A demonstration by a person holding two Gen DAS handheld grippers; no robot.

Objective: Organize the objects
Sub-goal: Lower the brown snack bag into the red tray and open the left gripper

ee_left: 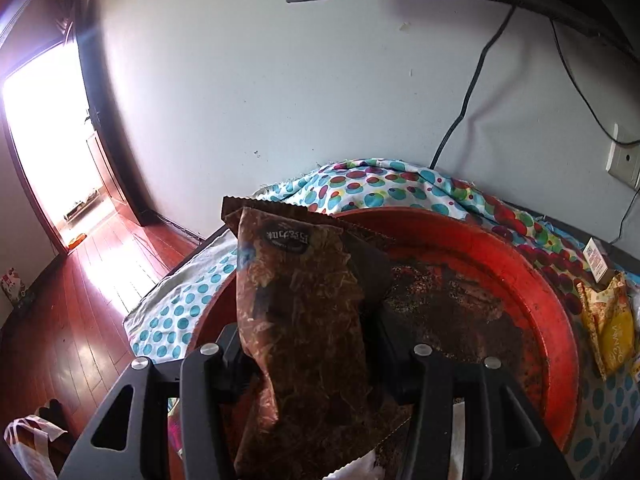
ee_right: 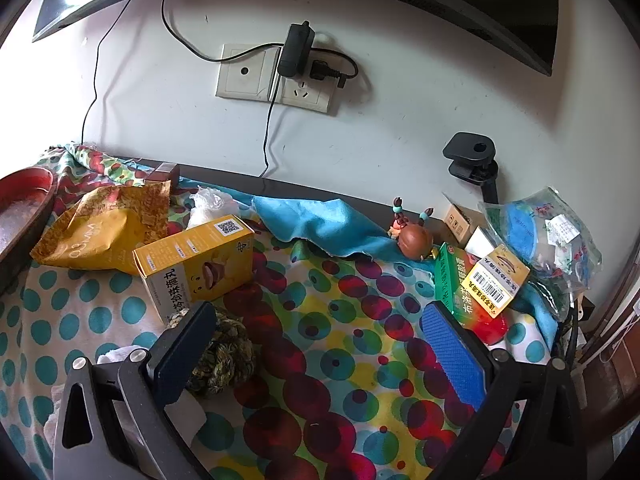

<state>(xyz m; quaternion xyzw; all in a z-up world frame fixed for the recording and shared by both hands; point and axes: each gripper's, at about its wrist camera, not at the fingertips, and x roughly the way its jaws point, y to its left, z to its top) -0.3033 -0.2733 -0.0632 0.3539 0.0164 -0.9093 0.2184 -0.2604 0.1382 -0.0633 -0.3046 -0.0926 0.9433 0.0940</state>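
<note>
Left claw (ee_left: 308, 344) grips a crinkled brown foil snack pouch (ee_left: 300, 320) over a round red tray (ee_left: 552, 304); right claw (ee_right: 320, 344) gapes wide, empty, yellow cardboard box (ee_right: 196, 260) printed "滴丸" at ten o'clock on polka-dot-clothed surface (ee_right: 340, 380).

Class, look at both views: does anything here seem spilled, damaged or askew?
Yes. The red tray has dark crumbly residue spread over its floor, as if something spilled. The brown snack bag in the left tool is crumpled. On the spotted cloth, the yellow box lies tipped beside a torn-open yellow pouch.
</note>
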